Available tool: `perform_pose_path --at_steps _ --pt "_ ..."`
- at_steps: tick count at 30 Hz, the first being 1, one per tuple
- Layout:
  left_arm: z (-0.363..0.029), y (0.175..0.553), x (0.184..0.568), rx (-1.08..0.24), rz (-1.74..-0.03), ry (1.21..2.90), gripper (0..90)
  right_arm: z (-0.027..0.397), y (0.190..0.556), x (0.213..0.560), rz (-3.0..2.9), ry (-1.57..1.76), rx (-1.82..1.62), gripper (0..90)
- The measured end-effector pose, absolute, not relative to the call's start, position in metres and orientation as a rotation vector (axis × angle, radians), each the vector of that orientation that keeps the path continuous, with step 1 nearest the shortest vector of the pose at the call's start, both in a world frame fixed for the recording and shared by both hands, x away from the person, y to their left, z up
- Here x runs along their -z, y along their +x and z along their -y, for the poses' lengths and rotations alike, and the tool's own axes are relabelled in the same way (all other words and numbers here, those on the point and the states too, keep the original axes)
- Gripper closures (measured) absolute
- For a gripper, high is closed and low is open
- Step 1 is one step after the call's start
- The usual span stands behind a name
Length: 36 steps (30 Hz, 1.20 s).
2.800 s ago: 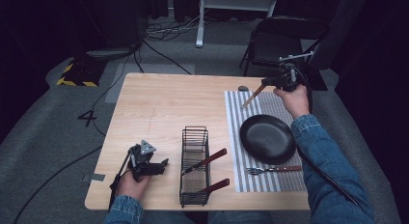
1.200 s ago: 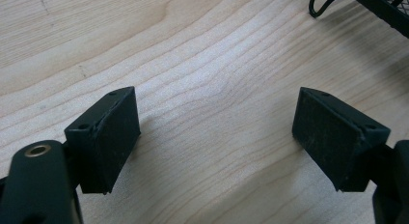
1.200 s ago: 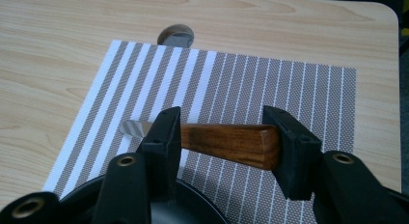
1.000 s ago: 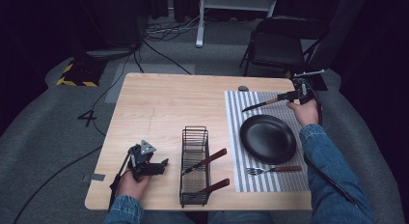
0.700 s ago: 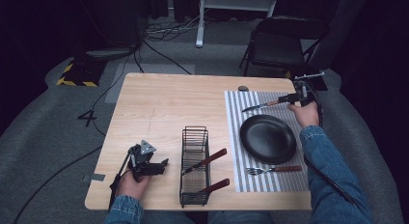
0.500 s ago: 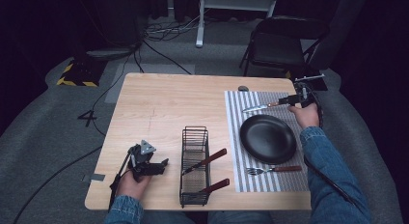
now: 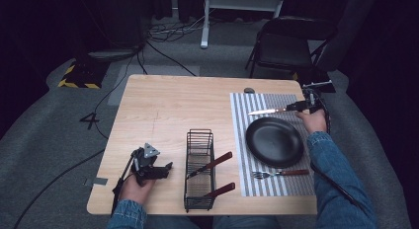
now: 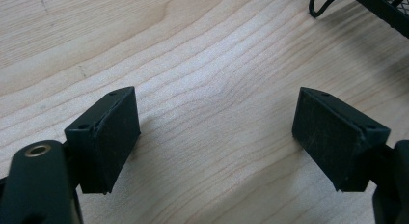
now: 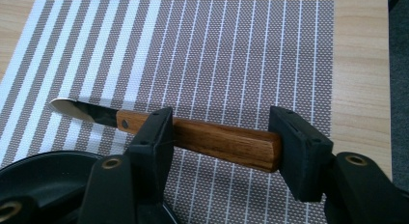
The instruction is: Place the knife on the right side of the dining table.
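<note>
Table [image 7: 173, 105] seen from above, place setting half laid; striped placemat [image 7: 239, 103] at right holds black plate [image 7: 274, 141], fork [image 7: 279, 173] on near side; right gripper [image 9: 222, 137] at mat's far edge, jaws bracketing wooden-handled knife [image 9: 202, 137], whether pinched or loosened unclear; left gripper [image 8: 214, 132] spread wide, empty, resting near wire rack [image 7: 200, 170]; two utensils remain in rack; likely knife placement nearly done.

- light wooden table [image 7: 168, 105]
- striped placemat [image 7: 242, 140] along its right edge
- black wire rack [image 7: 198, 140] by the near edge
- small dark object [image 7: 249, 90] at the far edge
</note>
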<state>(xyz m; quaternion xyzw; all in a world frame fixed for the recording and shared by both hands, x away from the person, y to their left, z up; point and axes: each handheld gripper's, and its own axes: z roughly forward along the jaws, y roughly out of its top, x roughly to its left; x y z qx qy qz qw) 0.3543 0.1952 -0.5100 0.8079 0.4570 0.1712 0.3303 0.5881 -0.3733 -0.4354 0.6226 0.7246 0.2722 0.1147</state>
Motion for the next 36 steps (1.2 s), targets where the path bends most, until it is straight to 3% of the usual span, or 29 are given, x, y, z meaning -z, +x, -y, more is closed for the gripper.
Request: perform_pose_path --at_steps 36 --pt "-0.195 0.354 0.510 -0.449 -1.195 2.110 17.3 0.376 0.600 0.470 -2.146 1.786 -0.684 39.9"
